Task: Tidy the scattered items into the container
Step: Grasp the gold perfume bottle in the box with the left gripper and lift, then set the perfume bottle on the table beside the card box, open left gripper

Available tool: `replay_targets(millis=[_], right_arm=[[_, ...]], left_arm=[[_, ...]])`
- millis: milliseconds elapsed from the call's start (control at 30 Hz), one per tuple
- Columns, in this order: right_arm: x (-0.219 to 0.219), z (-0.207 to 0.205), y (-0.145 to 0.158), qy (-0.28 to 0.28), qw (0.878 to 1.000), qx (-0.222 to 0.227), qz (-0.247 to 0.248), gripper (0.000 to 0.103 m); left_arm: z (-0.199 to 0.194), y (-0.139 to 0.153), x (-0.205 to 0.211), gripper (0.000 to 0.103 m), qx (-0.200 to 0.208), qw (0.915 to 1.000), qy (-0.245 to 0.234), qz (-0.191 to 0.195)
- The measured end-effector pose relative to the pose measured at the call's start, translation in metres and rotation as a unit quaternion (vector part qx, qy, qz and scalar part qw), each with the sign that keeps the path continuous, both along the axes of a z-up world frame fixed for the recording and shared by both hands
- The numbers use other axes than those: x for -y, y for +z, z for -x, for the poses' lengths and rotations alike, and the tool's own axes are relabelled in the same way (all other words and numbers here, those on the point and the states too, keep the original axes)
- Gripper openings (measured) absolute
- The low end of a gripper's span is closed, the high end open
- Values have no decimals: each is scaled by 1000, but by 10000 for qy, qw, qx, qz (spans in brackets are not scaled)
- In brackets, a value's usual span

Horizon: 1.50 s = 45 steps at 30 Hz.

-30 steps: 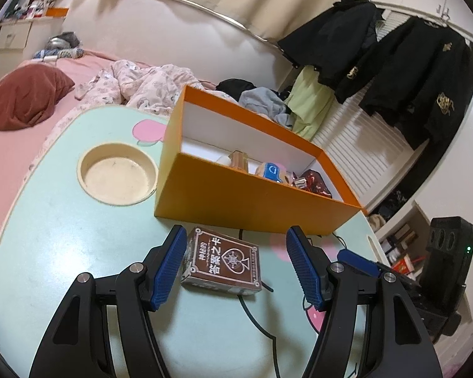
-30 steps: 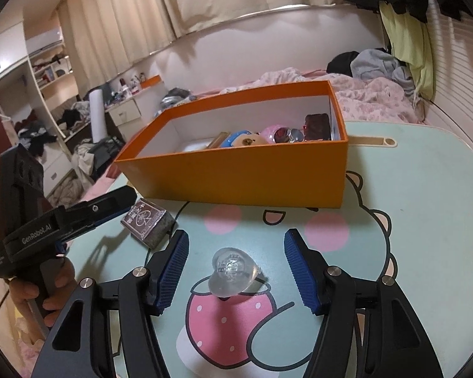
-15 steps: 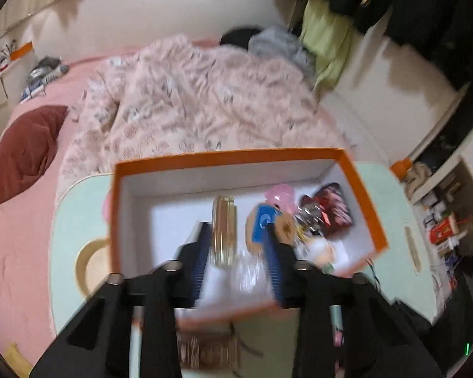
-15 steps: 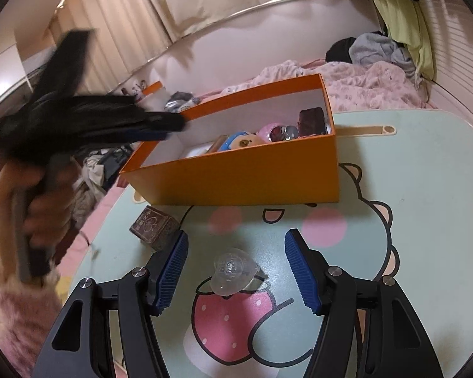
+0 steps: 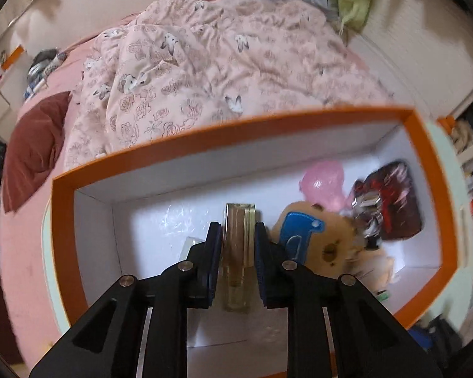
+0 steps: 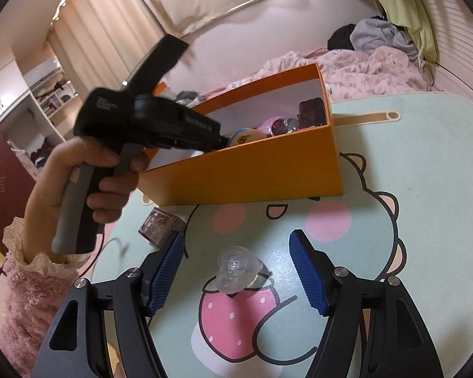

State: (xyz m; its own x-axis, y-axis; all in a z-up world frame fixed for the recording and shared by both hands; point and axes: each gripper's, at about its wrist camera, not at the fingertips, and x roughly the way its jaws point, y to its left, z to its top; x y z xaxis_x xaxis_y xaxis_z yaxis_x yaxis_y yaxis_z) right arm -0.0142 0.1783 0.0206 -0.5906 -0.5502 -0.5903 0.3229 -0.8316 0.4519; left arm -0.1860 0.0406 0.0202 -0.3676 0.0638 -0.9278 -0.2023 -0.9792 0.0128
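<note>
Left gripper (image 5: 238, 236) is closed, empty, above the orange box (image 5: 66, 236). Right gripper (image 6: 236, 261), jaws opening, straddles a clear plastic piece (image 6: 236, 267) on the table (image 6: 425, 157) without touching it; card box (image 6: 160, 226) lies nearby.

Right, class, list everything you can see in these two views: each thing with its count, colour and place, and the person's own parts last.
orange box: 1, orange with a white inside, on the table
bottle: 1, clear yellowish, inside the box
plush toy: 1, tan with a blue patch, inside the box
pink round item: 1, inside the box
dark red packet: 1, at the box's far end
card box: 1, dark brown, on the table beside the box
clear heart-shaped item: 1, on the table
table: 1, mint with a cartoon print
quilt: 1, pink floral, on the bed
left gripper: black, blue pads, shut, over the box
right gripper: jaws opening around the heart, untouched
hand: 1, holds the left gripper
</note>
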Motion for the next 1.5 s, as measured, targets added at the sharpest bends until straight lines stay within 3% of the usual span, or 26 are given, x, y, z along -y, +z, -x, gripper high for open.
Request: replay_targets(millis=[300,533,633,733,933,1033,1233,1400,1500], right_arm=[[1,2,-1,-20,10000,47,16,69],[1,3,-2,-46,10000,22,-43,69],[0,2,-2,-55,10000,24,-27,69],[0,2,-2,-59,10000,42,-12,69],[2,1,-3,-64,10000,43,-45,69],[3,2,-3,-66,9999,54,-76,69],[4,2,-3,-65,9999,59,-73,69],[4,1,-3,-67,9999,58,-81,69],[4,1,-3,-72,9999,56,-86,69]], left_arm=[[0,9,4,18,-51,9998,14,-171],[-31,65,8,18,-863,9936,-179,-700],[-69,97,-2,18,-1350,9852,-513,-928],[-110,106,-14,19,-1562,9777,-847,-1120],[-164,79,-11,19,-1358,9680,-1377,-1596],[-171,61,-1,19,-1319,9718,-1214,-1535],[-172,34,21,19,-1151,9730,-903,-1788],[-172,15,12,19,-927,9745,-978,-1792],[-174,15,9,26,-1023,9744,-1034,-1716]])
